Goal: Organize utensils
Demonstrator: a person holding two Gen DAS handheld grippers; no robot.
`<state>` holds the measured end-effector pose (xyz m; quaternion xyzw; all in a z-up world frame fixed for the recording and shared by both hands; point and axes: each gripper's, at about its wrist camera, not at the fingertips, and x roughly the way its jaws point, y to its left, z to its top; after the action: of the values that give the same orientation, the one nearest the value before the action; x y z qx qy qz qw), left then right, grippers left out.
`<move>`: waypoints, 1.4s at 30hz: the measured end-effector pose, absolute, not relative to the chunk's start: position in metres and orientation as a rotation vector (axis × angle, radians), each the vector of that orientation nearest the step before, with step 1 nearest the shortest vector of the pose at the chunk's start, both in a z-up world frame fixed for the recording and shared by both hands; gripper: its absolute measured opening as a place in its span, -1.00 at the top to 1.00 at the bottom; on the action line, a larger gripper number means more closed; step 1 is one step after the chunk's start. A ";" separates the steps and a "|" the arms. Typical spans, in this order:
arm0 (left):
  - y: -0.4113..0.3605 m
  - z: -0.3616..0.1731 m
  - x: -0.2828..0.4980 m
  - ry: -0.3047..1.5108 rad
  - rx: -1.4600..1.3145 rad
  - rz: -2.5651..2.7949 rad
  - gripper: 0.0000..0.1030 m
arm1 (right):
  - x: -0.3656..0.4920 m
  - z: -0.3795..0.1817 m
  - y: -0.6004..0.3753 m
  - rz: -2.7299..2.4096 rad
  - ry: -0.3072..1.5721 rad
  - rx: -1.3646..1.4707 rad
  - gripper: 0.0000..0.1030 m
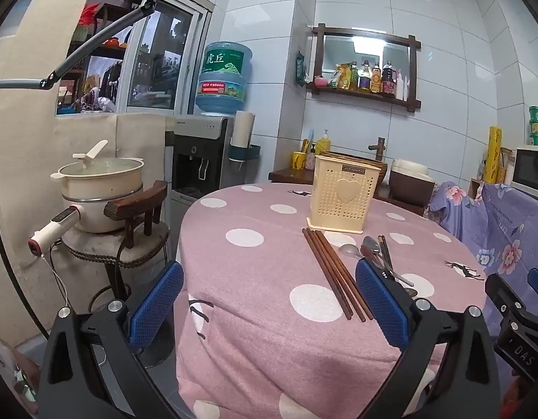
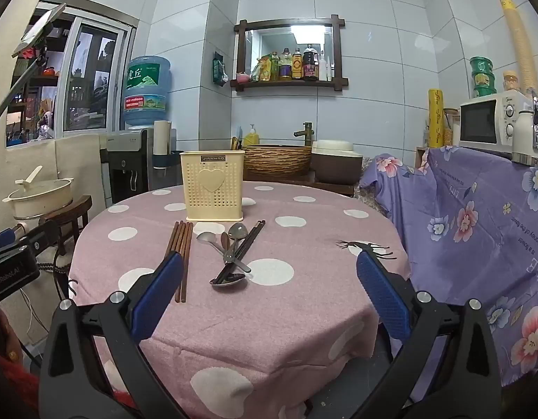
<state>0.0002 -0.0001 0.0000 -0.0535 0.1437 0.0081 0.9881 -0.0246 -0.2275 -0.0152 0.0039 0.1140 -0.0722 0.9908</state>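
A cream perforated utensil holder (image 1: 342,195) (image 2: 213,185) with a heart stands upright on the round table with a pink polka-dot cloth (image 1: 262,265) (image 2: 304,279). Brown wooden chopsticks (image 1: 335,272) (image 2: 181,251) lie in front of it. Beside them lies a pile of metal spoons (image 1: 370,249) (image 2: 234,244) crossed by dark chopsticks (image 2: 244,248). My left gripper (image 1: 269,300) is open and empty above the table's near left. My right gripper (image 2: 269,296) is open and empty above the near edge, short of the pile.
A cream pot (image 1: 101,188) sits on a wooden stool at the left. A water dispenser (image 1: 202,160), a basin with a tap (image 2: 279,160) and a rice cooker (image 2: 335,164) stand behind the table. A flowered purple cloth (image 2: 478,227) covers furniture at the right, with a microwave (image 2: 488,122) on top.
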 end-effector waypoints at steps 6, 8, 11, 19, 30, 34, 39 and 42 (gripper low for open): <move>-0.002 0.000 0.000 0.290 -0.108 0.020 -0.90 | -0.024 -0.016 -0.228 -0.143 0.230 0.007 -0.90; 0.000 0.000 0.001 0.293 -0.116 0.019 -0.90 | -0.025 -0.016 -0.228 -0.145 0.228 0.006 -0.90; 0.000 0.000 0.001 0.294 -0.118 0.020 -0.90 | -0.025 -0.014 -0.228 -0.144 0.231 0.006 -0.90; 0.007 -0.006 0.001 0.295 -0.119 0.021 -0.90 | -0.028 -0.014 -0.228 -0.145 0.232 0.005 -0.90; 0.006 -0.005 0.002 0.298 -0.119 0.023 -0.90 | -0.028 -0.015 -0.228 -0.146 0.231 0.005 -0.90; 0.007 -0.006 0.001 0.301 -0.120 0.022 -0.90 | -0.028 -0.016 -0.228 -0.145 0.235 0.004 -0.90; 0.016 -0.014 0.000 0.308 -0.122 0.028 -0.90 | -0.028 -0.017 -0.228 -0.144 0.239 0.006 -0.90; 0.017 -0.016 0.001 0.314 -0.121 0.028 -0.90 | -0.027 -0.018 -0.228 -0.143 0.241 0.006 -0.90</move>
<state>0.0006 0.0174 -0.0157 -0.0603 0.1562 0.0138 0.9858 -0.0275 -0.2283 -0.0183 0.0028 0.1202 -0.0712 0.9902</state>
